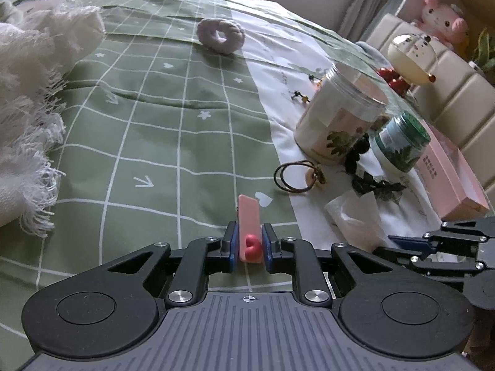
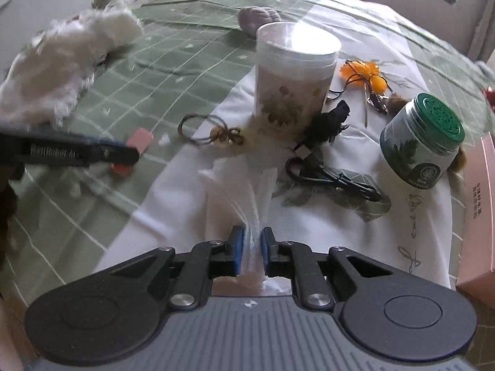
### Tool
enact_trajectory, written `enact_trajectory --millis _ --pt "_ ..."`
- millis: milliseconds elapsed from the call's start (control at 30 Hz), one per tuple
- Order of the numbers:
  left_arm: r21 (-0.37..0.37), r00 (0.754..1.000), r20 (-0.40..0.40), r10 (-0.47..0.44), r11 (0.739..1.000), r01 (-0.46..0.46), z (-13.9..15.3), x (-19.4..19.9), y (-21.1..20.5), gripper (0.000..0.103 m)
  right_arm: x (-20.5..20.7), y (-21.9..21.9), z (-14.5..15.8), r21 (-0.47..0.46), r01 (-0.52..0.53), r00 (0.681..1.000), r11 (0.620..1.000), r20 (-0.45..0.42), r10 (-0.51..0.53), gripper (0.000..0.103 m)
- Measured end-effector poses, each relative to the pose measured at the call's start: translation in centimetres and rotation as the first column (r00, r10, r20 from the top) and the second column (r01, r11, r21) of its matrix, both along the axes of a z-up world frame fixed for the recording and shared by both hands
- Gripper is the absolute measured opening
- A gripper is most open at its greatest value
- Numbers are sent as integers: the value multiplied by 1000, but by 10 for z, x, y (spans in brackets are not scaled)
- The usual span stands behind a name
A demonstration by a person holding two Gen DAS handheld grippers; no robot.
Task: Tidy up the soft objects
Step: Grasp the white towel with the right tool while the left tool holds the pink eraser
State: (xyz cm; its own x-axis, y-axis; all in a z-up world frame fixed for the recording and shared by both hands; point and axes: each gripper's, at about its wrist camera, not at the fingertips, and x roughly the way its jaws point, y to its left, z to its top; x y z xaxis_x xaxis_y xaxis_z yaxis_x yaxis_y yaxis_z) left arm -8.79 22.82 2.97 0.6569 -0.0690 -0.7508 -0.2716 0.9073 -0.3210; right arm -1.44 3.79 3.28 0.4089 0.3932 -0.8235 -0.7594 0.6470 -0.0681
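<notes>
My left gripper [image 1: 250, 242] is shut on a flat pink hair clip [image 1: 248, 222] with a red heart on it, held just above the green checked bedspread [image 1: 154, 123]. It shows from the side in the right wrist view [image 2: 140, 138]. My right gripper [image 2: 253, 247] is shut on a clear plastic bag [image 2: 238, 185] that lies on the white cloth; the bag also shows in the left wrist view [image 1: 352, 213]. A brown hair tie [image 1: 297, 176] lies between them. A lilac plush ring [image 1: 221, 34] lies far back.
An open clear jar [image 1: 337, 117] and a green-lidded jar [image 1: 402, 142] stand on the right, with a black cord [image 2: 334, 179] and orange tassel [image 2: 362, 72] nearby. A pink box [image 1: 451, 179] lies at the right edge. A white fringed blanket [image 1: 27, 99] is heaped on the left.
</notes>
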Motion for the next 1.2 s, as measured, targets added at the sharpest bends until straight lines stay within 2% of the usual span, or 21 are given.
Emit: enact_trajectory --millis 33,100,167,200,300,467,600,633,667,700,800,933,1000,1033,1100,1167,1200 --pt "4 1000 -1 -2 1000 2 -1 0 -1 19 -4 0 0 -6 -16 1000 1000 18 16 17" --pt "12 1000 -9 -6 1000 6 -2 3 -3 19 -9 0 0 -18 -35 998 999 53 36 35" --pt "14 1000 -14 -9 1000 9 -2 4 -3 19 -11 -2 2 -10 -38 997 999 69 39 73" --pt "12 1000 -16 -9 1000 9 -3 5 -3 19 -11 -4 2 1 -38 997 999 64 38 76" --pt "-3 1000 -18 -6 1000 6 -4 5 -2 19 -11 -8 3 18 -27 998 999 53 26 76" --pt "-26 1000 -20 -6 1000 6 -4 5 1 19 -19 -15 6 20 -13 996 1000 85 11 76" --pt "-31 1000 -23 -1 1000 1 -4 5 1 19 -37 -21 27 90 -39 977 995 214 19 74" --pt "-28 1000 -24 -1 1000 0 -4 5 0 19 -41 -19 32 102 -60 972 993 231 35 63" --pt "-24 1000 -24 -1 1000 1 -4 5 -1 19 -42 -15 36 112 -77 974 991 223 51 45" --pt "-20 1000 -24 -3 1000 3 -4 5 -1 19 -40 -11 38 120 -86 979 989 193 62 40" --pt "-19 1000 -23 -7 1000 6 -4 5 -2 19 -28 1 31 134 -65 993 989 110 50 34" --pt "-27 1000 -24 -5 1000 5 -4 4 -1 19 2 10 0 71 53 999 996 3 -53 34" --pt "-41 1000 -23 1 999 -2 -5 3 0 19 14 1 -7 101 94 995 990 -48 -89 37" --pt "-45 1000 -22 1 999 -2 -5 3 -1 19 14 -4 -7 112 98 995 989 -44 -94 37" --pt "-34 1000 -22 -5 999 4 -6 3 -2 19 9 -6 -8 91 80 997 993 -8 -79 49" --pt "-23 1000 -27 -9 1000 9 -5 4 -4 19 4 -7 -12 69 65 998 995 21 -66 70" --pt "-14 999 -29 -14 1000 14 -5 5 -5 19 2 -7 -14 65 63 997 996 31 -65 72"
